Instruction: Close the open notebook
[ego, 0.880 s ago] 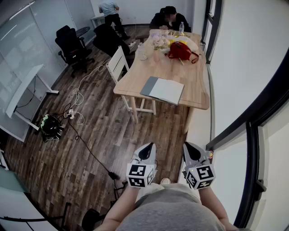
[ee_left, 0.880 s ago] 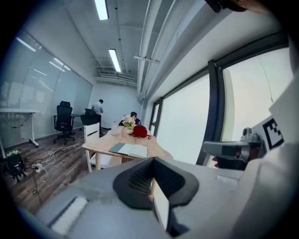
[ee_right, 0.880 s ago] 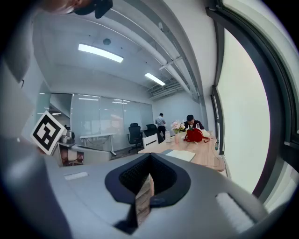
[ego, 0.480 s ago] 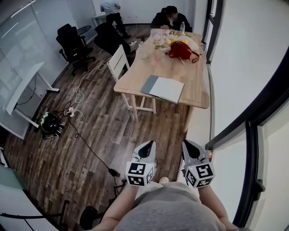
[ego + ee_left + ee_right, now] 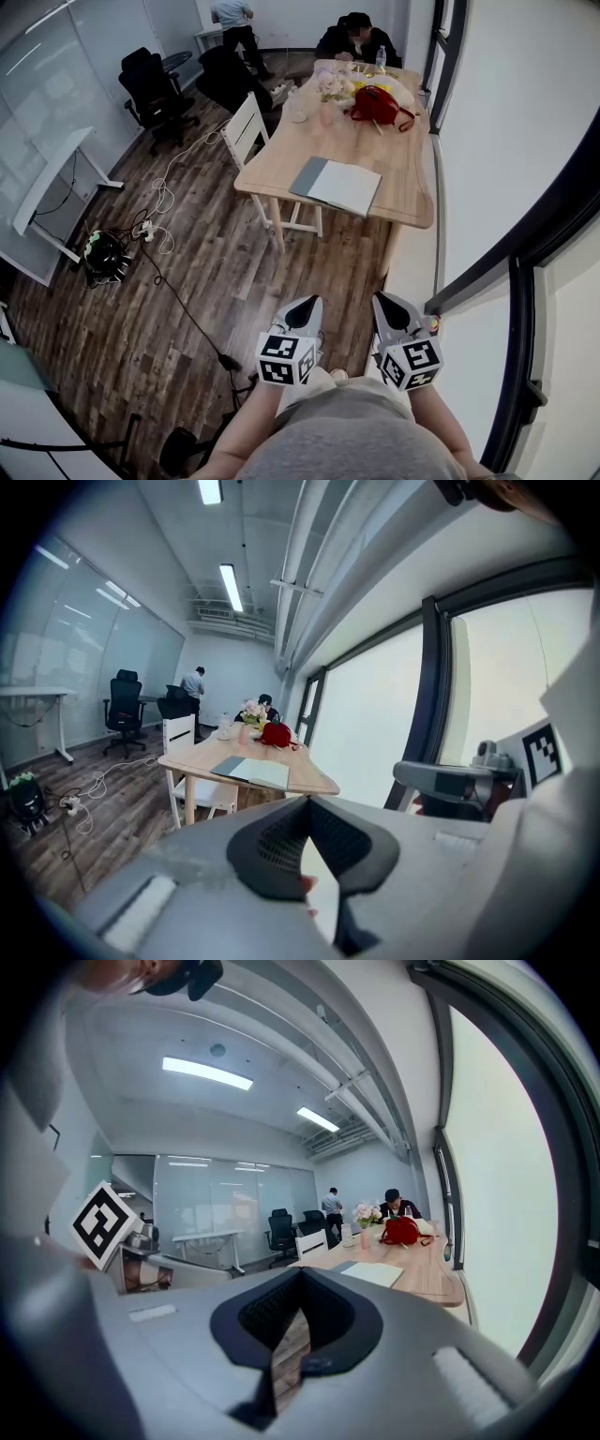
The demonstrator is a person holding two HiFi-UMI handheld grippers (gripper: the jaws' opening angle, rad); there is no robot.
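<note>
Open notebook (image 5: pixel 339 186) on table (image 5: pixel 412 192), left tongs (image 5: pixel 308 304), right tongs (image 5: pixel 383 300), closed

notebook (image 5: pixel 337 186): page content too small to read | tabletop (image 5: pixel 405 183) far end: small items (image 5: pixel 328 90) indistinct | wearer's torso (image 5: pixel 352 442): cut by lower edge

The open notebook (image 5: pixel 336 186) lies on the wooden table (image 5: pixel 412 183), well ahead of the left claw (image 5: pixel 304 307) and right claw (image 5: pixel 387 305)

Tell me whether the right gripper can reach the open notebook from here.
Probably not yet: the right gripper is held by the person's body, while the notebook lies on the table across the floor. Nothing seems to block the walk over.
</note>
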